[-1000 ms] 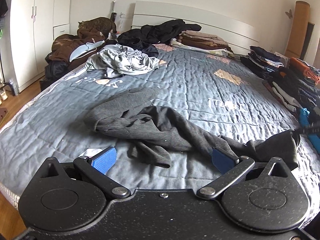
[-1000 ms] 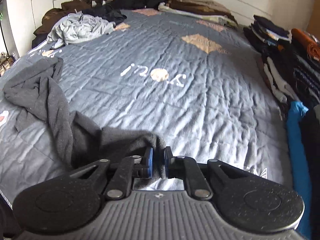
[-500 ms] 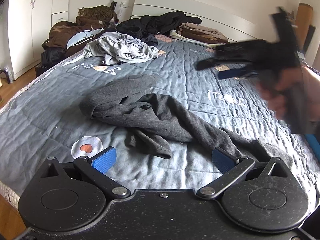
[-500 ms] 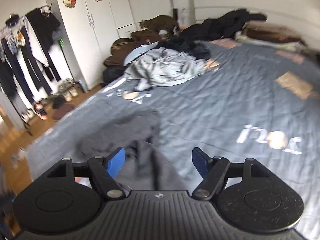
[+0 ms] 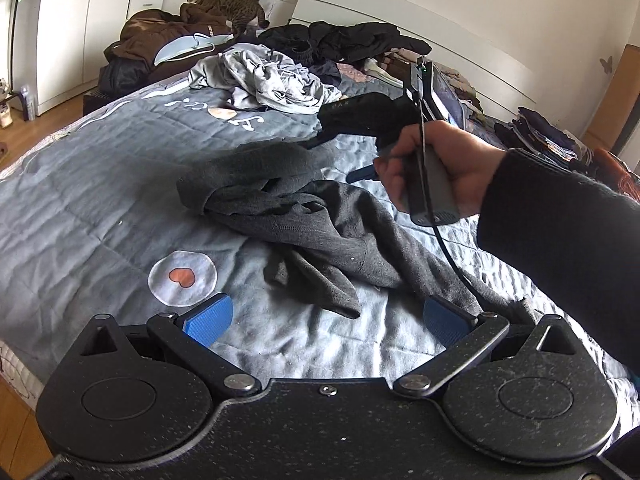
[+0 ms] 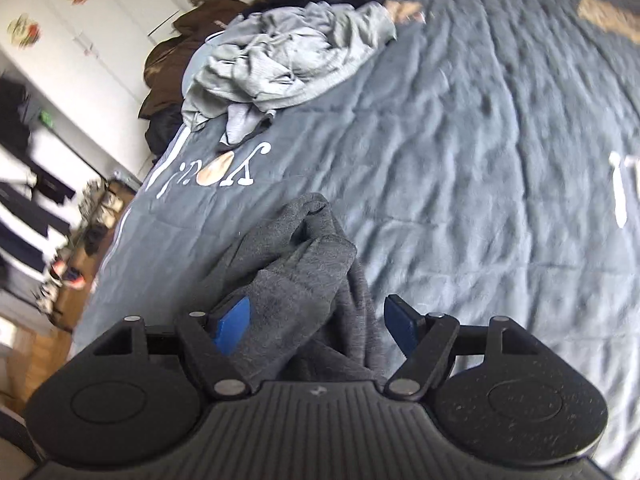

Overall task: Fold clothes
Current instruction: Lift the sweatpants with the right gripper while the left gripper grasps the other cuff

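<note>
A dark grey garment (image 5: pixel 304 224) lies crumpled across the middle of the grey-blue quilt (image 5: pixel 100 200). My left gripper (image 5: pixel 326 320) stands open just above the garment's near folds, and its blue pads hold nothing. A hand (image 5: pixel 436 168) in a black sleeve holds my right gripper (image 5: pixel 338 160) over the garment's far end. In the right wrist view, the right gripper (image 6: pixel 316 326) is open, with a bunched fold of the garment (image 6: pixel 296 280) between its pads, which do not press on it.
A light grey heap of clothes (image 5: pixel 272 80) lies further up the bed. Behind it are black clothes (image 5: pixel 348 40), a brown coat (image 5: pixel 160 32) and a cat (image 5: pixel 224 0). Folded stacks (image 5: pixel 540 132) line the right side. The bed's edge (image 5: pixel 16 360) drops to a wooden floor at the left.
My right gripper let go of the garment's right end, opened, and swung left across the bed to the garment's far end. The left gripper shifted only a little and stayed open.
</note>
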`<state>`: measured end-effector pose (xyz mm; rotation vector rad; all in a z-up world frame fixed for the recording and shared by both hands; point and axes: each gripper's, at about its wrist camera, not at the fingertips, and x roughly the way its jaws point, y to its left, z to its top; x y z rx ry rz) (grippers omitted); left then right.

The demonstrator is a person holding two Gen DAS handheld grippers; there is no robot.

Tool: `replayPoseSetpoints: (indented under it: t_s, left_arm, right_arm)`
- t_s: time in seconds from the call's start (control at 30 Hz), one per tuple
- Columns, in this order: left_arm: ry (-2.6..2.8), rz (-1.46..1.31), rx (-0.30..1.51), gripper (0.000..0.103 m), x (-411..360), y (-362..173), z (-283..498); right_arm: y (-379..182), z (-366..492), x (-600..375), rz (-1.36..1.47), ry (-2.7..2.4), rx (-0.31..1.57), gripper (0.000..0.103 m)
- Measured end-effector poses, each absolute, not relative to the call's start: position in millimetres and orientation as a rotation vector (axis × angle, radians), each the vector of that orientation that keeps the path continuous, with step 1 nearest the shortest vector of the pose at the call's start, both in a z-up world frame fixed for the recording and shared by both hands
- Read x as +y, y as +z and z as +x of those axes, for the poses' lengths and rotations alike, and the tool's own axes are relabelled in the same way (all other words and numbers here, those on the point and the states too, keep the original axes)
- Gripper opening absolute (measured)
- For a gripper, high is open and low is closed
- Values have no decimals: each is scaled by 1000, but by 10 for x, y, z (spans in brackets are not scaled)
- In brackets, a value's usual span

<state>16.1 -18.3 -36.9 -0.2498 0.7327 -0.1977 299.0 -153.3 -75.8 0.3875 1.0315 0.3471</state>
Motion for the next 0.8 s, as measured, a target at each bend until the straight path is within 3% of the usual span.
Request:
replayPoseSetpoints:
  t_s: [0.2, 0.23, 0.27, 0.33, 0.5, 0.8]
  left_arm:
    - [-195, -251, 733, 103, -188, -373, 150]
    - [-194, -246, 730, 103, -190, -369, 145]
    - [-192, -243, 728, 103, -193, -366, 143]
    - [-189, -236, 724, 103, -199, -361, 141]
    - [-188, -210, 708, 103, -232, -333, 123]
    - [-193, -149, 654, 103, -341, -203, 52]
  right_arm:
    - [-846, 3069, -1470, 543, 364, 1055, 67]
    - [-841, 3070, -1458, 572, 374, 1047, 52]
    - [-809, 3051, -1442, 563, 381, 1042, 30]
    - [-744, 3011, -1411, 542, 397, 1030, 12]
    - [-482, 2869, -1542, 516, 417, 975, 9]
    - [347, 2119, -2626, 450, 429, 824, 8]
